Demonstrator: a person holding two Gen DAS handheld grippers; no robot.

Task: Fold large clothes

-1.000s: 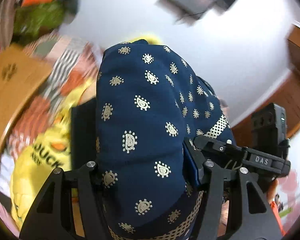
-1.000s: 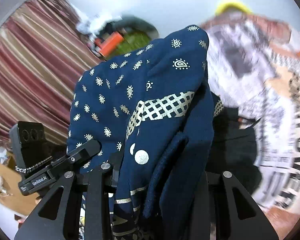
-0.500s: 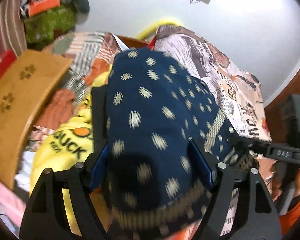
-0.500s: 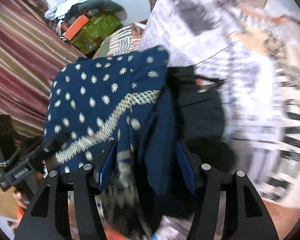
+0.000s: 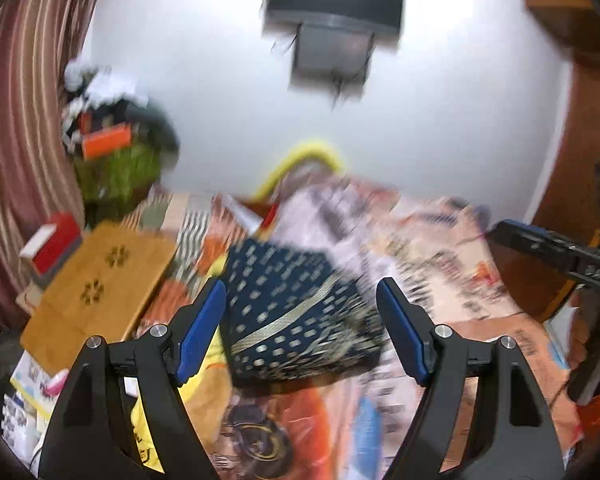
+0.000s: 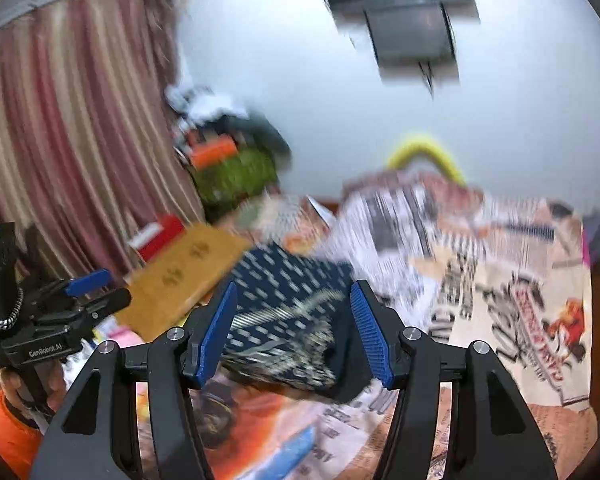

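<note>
— Where does the left wrist view look from?

— From behind the left gripper (image 5: 302, 320), raised above the bed and facing the white wall (image 5: 228, 92). The folded navy garment (image 5: 296, 312) lies near, framed between its spread fingers.

— And the right wrist view?

— Same heading, set just to the right; the right gripper (image 6: 294, 322) frames the garment (image 6: 288, 312) too. Both views share the wall-mounted box (image 5: 334, 16), the striped curtain (image 6: 68, 140), the wooden board (image 5: 100, 280) and the printed bedspread (image 6: 500, 280). Each view catches the other gripper at its edge.
</note>
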